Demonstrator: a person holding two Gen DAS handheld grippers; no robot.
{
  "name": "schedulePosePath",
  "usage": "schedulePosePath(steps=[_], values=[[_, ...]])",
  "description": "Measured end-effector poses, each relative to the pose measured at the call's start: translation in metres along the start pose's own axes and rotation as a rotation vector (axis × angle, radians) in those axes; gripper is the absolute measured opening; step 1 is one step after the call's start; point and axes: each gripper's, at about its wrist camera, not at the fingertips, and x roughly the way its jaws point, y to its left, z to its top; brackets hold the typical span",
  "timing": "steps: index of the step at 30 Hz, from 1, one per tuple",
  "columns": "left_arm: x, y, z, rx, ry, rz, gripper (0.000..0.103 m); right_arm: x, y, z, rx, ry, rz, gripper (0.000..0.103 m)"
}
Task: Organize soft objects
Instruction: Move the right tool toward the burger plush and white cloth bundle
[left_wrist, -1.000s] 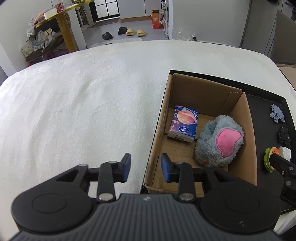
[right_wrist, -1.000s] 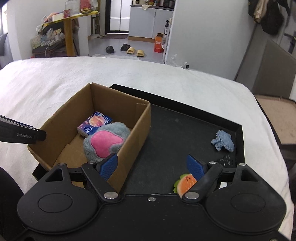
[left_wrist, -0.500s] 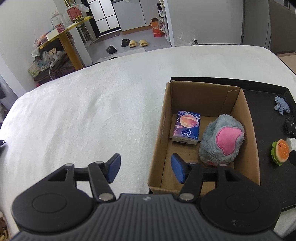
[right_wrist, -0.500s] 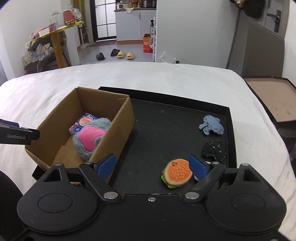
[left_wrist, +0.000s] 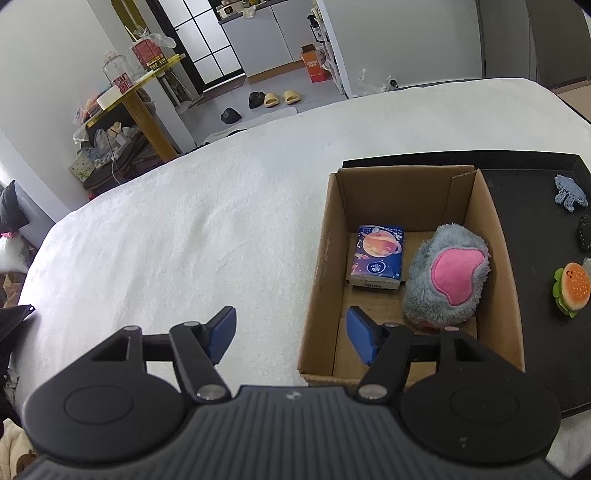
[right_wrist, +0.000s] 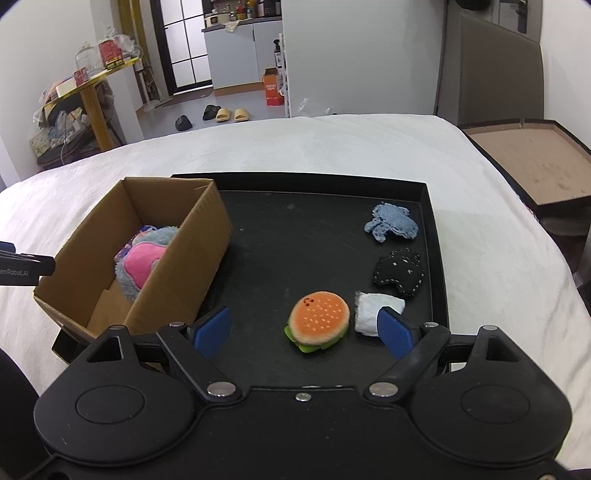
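A cardboard box (left_wrist: 325, 236) (right_wrist: 207, 240) stands at the left of a black tray (right_wrist: 295, 236) on a white cover. In it lie a grey and pink plush (left_wrist: 448, 275) (right_wrist: 142, 264) and a tissue pack (left_wrist: 376, 256). On the tray lie a burger plush (right_wrist: 319, 319) (left_wrist: 572, 288), a white soft piece (right_wrist: 373, 308), a black star-print piece (right_wrist: 400, 271) and a blue denim piece (right_wrist: 391, 221) (left_wrist: 569, 192). My left gripper (left_wrist: 291, 334) is open and empty over the box's near left corner. My right gripper (right_wrist: 304, 330) is open and empty, just short of the burger plush.
The white cover (left_wrist: 166, 229) spreads wide to the left of the box. A brown tray (right_wrist: 532, 158) lies off the right edge. Beyond the far edge are a yellow table (left_wrist: 147, 99), slippers (right_wrist: 229, 114) and cabinets.
Both grippers have drawn back and up, so more of the box and tray shows. The left jaws have opened wider. The burger plush now lies whole in the right view.
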Motion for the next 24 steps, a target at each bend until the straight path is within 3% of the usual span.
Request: schedulePosePath(steps=[10, 17, 24], values=[[-0.004, -0.008, 0.001, 0.030, -0.029, 0.023, 0.070, 0.011, -0.025, -0.015, 0.079, -0.017, -0.017, 0.086], [-0.002, -0.018, 0.003, 0.064, -0.028, 0.038, 0.070, 0.028, -0.048, -0.023, 0.170, -0.035, -0.052, 0.076], [0.003, -0.027, 0.004, 0.113, -0.005, 0.059, 0.070, 0.040, -0.070, -0.029, 0.261, -0.044, -0.050, 0.073]])
